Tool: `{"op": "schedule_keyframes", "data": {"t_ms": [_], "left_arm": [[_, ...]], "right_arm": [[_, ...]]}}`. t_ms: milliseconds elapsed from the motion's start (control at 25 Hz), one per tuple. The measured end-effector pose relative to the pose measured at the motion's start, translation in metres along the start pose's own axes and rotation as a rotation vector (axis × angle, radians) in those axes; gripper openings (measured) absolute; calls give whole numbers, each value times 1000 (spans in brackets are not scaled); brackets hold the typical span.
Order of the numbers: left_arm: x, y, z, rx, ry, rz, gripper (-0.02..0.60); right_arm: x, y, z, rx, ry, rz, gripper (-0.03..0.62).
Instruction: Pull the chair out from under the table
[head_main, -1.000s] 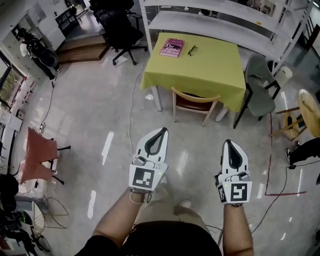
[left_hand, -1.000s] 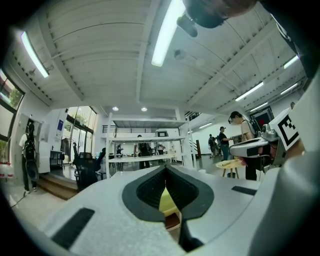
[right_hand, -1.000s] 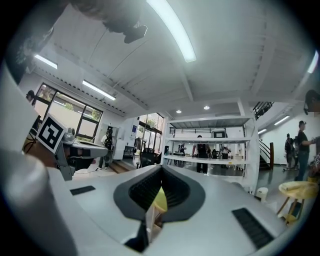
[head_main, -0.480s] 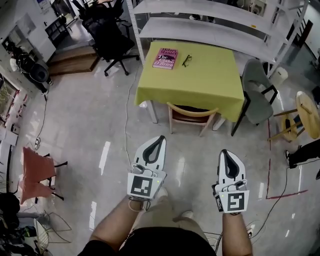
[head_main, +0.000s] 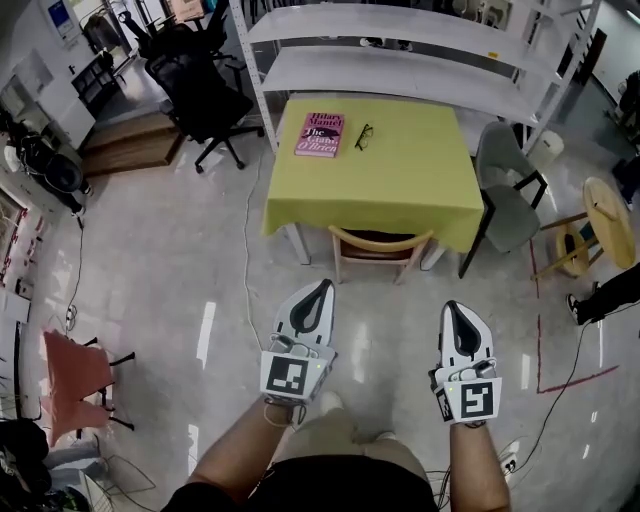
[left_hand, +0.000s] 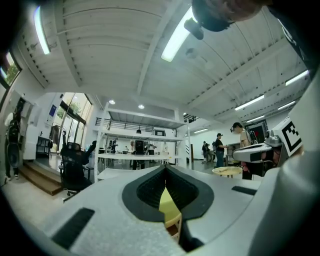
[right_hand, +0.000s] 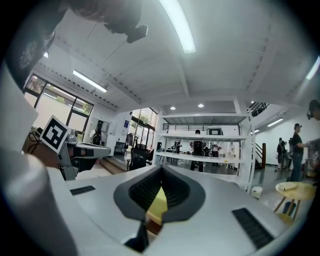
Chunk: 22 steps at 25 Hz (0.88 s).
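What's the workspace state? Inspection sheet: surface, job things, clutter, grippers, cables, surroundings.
Surface: yellow-green-clothed table.
Job's things: wooden chair tucked under the table's near side, untouched.
Clutter: pink book and glasses on the table.
Grippers: left gripper and right gripper, jaws shut, empty, short of the chair.
Cables: white cable left of the table; black cable at right.
Surroundings: grey chair, black office chair, white shelving, round wooden stool.

Chair tucked under the table
The wooden chair (head_main: 381, 243) stands upright ahead of me, seat under the yellow-green table (head_main: 410, 175), curved back towards me.
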<state>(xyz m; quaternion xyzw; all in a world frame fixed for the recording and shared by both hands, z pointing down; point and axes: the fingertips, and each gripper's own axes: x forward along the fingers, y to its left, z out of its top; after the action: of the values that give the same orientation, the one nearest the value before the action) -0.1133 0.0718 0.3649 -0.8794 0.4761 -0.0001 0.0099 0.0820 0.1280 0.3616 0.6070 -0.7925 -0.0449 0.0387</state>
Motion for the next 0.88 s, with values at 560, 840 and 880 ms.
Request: {"op": "schedule_keyframes", "data": {"t_ms": [560,840,880], "left_arm": [[40,26,-7,-26,-10,-52,8],[72,36,2,-10,-16,-28,8],[78,39,3,-9,-17,-24,8]], "right_arm": [[37,-14,4,-18,9,-46,6],[71,-32,3,-29,-8,-27,6],[76,-35,3,-31,-11,-21,6]]}}
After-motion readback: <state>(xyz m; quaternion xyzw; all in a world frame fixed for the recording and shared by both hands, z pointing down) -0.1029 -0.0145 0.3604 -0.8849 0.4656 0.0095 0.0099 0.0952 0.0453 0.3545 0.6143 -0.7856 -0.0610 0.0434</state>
